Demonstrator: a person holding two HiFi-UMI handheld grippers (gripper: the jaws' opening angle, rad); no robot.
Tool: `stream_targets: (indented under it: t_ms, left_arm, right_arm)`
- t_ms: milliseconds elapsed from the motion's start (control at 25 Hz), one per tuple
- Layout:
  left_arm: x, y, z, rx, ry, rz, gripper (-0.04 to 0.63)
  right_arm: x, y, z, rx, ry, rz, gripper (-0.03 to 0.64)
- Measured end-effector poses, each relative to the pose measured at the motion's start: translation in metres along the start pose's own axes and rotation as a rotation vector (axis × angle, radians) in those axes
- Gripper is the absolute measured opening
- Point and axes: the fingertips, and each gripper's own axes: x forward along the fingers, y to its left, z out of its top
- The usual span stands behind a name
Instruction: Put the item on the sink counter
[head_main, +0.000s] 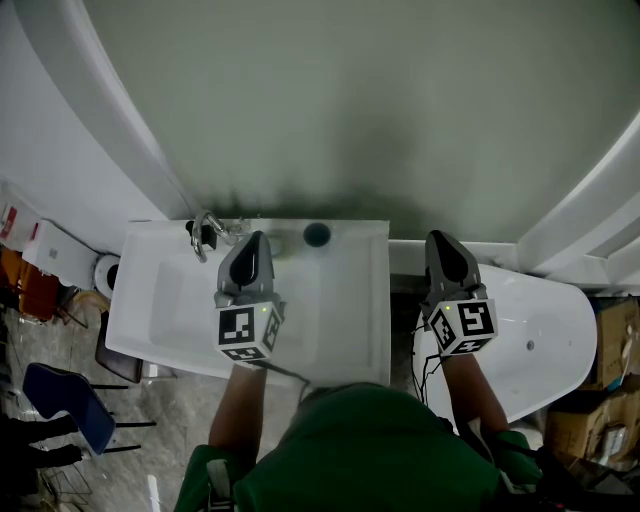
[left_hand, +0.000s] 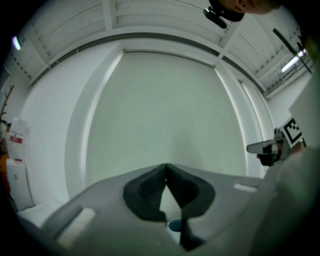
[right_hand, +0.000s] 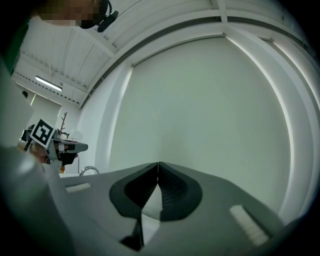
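A small dark blue round item (head_main: 317, 235) sits on the back ledge of the white sink (head_main: 150, 300), to the right of the chrome faucet (head_main: 205, 235). My left gripper (head_main: 257, 240) hovers over the basin just left of the item, jaws shut and empty. In the left gripper view the fingertips meet (left_hand: 166, 166), and a blue spot, the item (left_hand: 175, 226), shows below them. My right gripper (head_main: 440, 240) is held beyond the sink's right edge, also shut with nothing in it; in its own view the tips touch (right_hand: 158, 164).
A white bathtub (head_main: 545, 340) lies to the right of the sink. A pale wall panel (head_main: 330, 100) rises behind both. A blue chair (head_main: 65, 405) stands at the lower left and cardboard boxes (head_main: 600, 400) at the far right.
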Motion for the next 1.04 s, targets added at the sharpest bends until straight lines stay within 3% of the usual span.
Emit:
stream_targets:
  t_ms: [1040]
  left_arm:
    - [0.001, 0.004, -0.010, -0.014, 0.018, 0.003, -0.002]
  right_arm:
    - [0.003, 0.007, -0.001, -0.010, -0.001, 0.009, 0.003]
